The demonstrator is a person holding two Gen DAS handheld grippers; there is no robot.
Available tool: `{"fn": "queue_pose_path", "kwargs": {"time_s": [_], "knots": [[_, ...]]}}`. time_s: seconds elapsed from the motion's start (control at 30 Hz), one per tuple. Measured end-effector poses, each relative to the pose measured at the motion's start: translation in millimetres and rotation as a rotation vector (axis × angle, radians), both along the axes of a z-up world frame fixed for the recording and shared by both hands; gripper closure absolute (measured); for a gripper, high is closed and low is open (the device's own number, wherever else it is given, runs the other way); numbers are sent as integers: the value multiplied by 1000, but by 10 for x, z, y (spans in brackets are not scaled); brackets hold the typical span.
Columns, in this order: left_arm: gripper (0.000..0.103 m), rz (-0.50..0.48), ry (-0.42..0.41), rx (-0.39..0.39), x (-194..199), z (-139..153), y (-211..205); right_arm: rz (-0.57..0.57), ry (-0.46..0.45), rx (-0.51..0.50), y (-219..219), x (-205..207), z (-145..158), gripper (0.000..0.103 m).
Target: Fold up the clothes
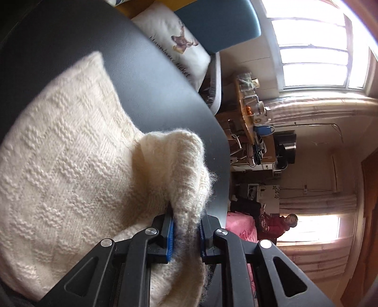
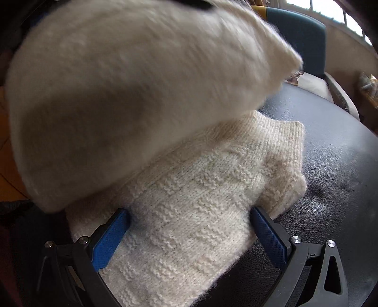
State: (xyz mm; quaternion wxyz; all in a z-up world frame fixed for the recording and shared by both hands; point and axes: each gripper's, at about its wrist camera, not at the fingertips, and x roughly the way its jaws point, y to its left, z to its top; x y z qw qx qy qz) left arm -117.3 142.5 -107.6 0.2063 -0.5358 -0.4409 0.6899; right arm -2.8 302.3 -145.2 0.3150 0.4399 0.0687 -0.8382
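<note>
A cream knitted sweater (image 1: 59, 153) lies on a round black leather table (image 1: 146, 78). My left gripper (image 1: 186, 232) is shut on a bunched, fuzzy edge of the sweater, lifted off the table; this view is rolled sideways. In the right wrist view the sweater (image 2: 200, 189) lies flat below, with a blurred raised flap (image 2: 113, 89) of it hanging over the upper left. My right gripper (image 2: 190, 224) stands open, its blue pads (image 2: 111, 238) wide apart just above the knit, holding nothing.
A white printed cushion (image 1: 174, 44) rests on a teal chair (image 1: 219, 21) beyond the table's edge; the chair (image 2: 300, 37) also shows in the right wrist view. A cluttered wooden shelf (image 1: 250, 101), bright windows and a seated person (image 1: 281, 224) fill the room behind. Bare table surface (image 2: 335, 165) lies right of the sweater.
</note>
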Motion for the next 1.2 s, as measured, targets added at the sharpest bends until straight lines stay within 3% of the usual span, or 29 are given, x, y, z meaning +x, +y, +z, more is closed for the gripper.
{"fn": "queue_pose_path", "kwargs": {"time_s": [0.07, 0.2, 0.3, 0.47, 0.6, 0.7, 0.77, 0.83, 0.97, 1.07, 1.13, 1.2], "knots": [[87, 33, -43, 10, 0, -69, 19, -4, 10, -16, -26, 16, 24, 0], [84, -7, -79, 61, 74, -13, 89, -16, 22, -52, 94, 156, 185, 0], [83, -69, -80, 175, 136, 116, 121, -40, 20, -65, 279, 351, 247, 0], [83, -173, 70, 207, 228, 611, 11, -132, -27, -105, 559, 651, 194, 0], [83, -130, 207, 46, 149, 772, -529, -185, -33, -159, 675, 988, 281, 0], [83, -72, 213, -87, 158, 531, -984, -184, 2, -241, 716, 1207, 502, 0], [83, -46, 187, -130, 234, 330, -1207, -155, 41, -294, 681, 1349, 683, 0], [83, -65, 203, -112, 294, 196, -1253, -92, 66, -299, 469, 1231, 875, 0], [83, -117, 285, -77, 336, 99, -1192, 68, -11, -267, 51, 746, 938, 0], [83, -180, 354, -75, 296, 79, -1061, 149, -207, -232, -338, 443, 734, 0], [83, -247, 371, -98, 280, 17, -943, 171, -304, -303, -452, 372, 662, 0], [83, -330, 360, -148, 315, -118, -839, 202, -397, -452, -472, 456, 624, 0]]}}
